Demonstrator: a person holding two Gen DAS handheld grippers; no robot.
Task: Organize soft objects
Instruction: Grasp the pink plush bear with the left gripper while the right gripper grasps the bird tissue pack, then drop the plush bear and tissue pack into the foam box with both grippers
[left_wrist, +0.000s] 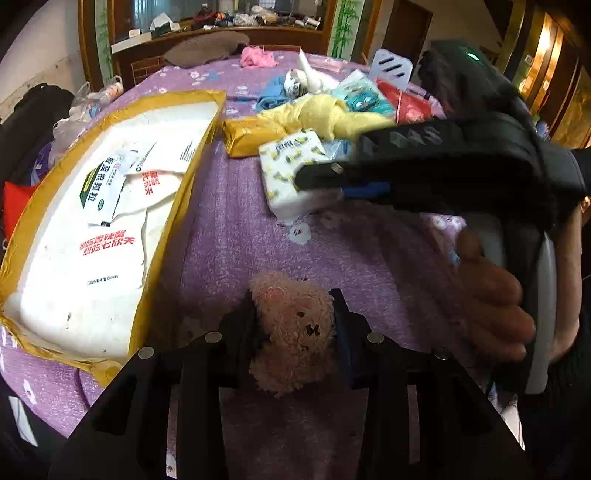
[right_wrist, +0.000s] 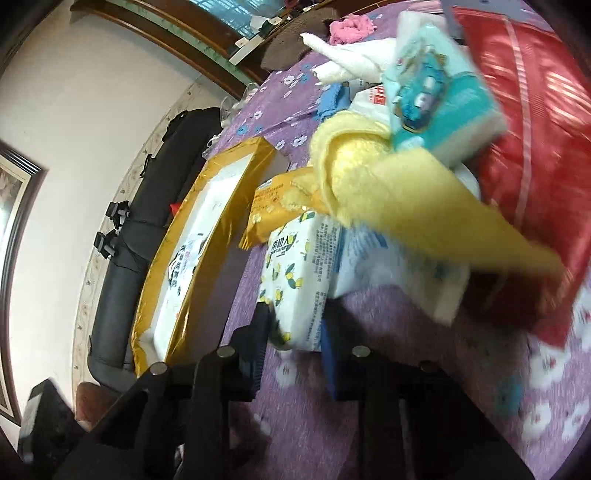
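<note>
The left gripper is closed narrowly on a small pink teddy bear, both fingers pressing its sides, the bear's face turned toward the camera just above the purple flowered cloth. The right gripper is drawn in around the near end of a white tissue pack with a lemon print; its fingers stand at either side of the pack, and in the left wrist view they sit clamped over the pack's edge. The left gripper points steeply down at the cloth. The right gripper reaches in from the right at a shallower slant, with a person's hand wrapped around its handle. To the left lies an open yellow-rimmed box holding white packets. Behind the tissue pack lie a folded yellow towel, an orange pack, a teal-and-white tissue pack and a red bag, crowded together; the towel overhangs the lemon-print pack.
</note>
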